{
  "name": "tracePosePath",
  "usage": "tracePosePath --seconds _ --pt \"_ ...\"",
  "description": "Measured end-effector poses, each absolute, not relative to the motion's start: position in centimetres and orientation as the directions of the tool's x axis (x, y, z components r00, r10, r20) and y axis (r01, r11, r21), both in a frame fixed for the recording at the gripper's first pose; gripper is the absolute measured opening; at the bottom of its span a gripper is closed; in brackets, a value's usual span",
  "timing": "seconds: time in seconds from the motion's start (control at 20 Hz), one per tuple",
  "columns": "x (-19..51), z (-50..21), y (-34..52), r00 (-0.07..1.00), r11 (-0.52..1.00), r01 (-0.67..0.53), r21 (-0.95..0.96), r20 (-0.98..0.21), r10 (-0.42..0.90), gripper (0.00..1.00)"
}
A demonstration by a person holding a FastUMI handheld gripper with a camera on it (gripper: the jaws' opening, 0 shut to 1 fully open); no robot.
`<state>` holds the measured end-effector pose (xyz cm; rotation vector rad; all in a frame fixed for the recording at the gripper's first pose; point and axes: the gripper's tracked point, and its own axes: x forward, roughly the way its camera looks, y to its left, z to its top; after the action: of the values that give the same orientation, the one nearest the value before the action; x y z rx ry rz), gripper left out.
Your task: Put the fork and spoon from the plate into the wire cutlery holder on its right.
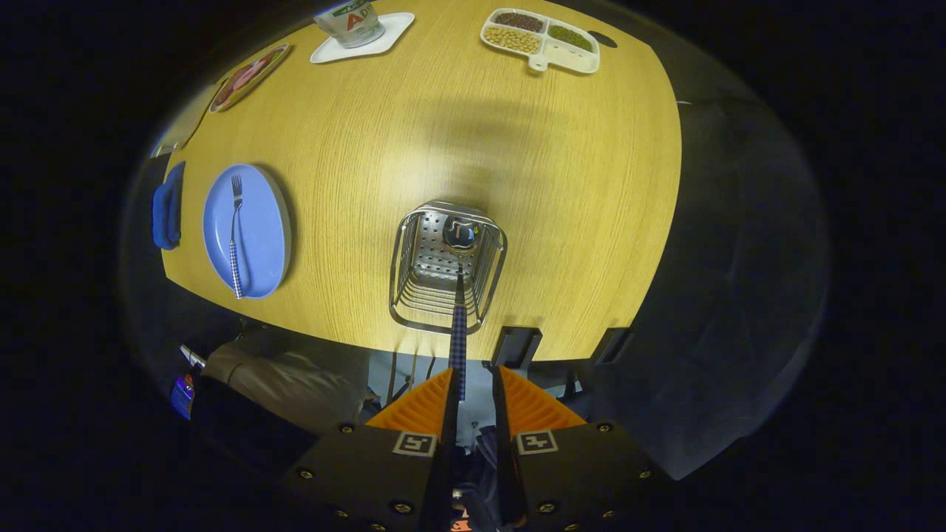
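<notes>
I look straight down on the wire cutlery holder [405, 260], which stands on the wooden table [576, 185] near its front edge. The spoon [459, 325] stands in it, bowl down at the bottom, its checked handle rising up between my fingers. My gripper [474, 369] hangs above the holder, open: the handle lies by the left finger [421, 403], with a gap to the right finger [528, 403]. The fork [235, 236] lies on the blue plate [260, 214], left of the holder.
A blue cloth [168, 207] lies left of the plate. At the table's far side sit a divided tray of beans [539, 38], a tin on a white coaster [353, 22] and a patterned plate [247, 77]. A person's trouser leg [295, 377] shows below the table edge.
</notes>
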<state>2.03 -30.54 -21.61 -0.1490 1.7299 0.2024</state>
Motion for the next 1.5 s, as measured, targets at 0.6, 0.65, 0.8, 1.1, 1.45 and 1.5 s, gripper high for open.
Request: tracePosePath --seconds 0.6,0.65,0.8,1.1,1.45,1.5 --pt "-2.6 -18.3 -19.3 0.033 0.944 -0.311 0.109 -0.992 0.126 0.25" --pt "-3.0 -18.5 -17.7 0.039 0.94 -0.315 0.131 -0.988 0.151 0.25" --pt "-4.1 -19.4 -14.3 0.052 0.929 -0.339 0.147 -0.983 0.174 0.25" --pt "-4.6 -21.7 -7.8 0.079 0.912 -0.383 0.146 -0.979 0.19 0.25" --pt "-2.8 -23.9 -0.4 0.043 0.905 -0.355 0.235 -0.963 0.267 0.25" --pt "-2.6 -24.2 0.0 0.037 0.903 -0.361 0.232 -0.964 0.262 0.25"
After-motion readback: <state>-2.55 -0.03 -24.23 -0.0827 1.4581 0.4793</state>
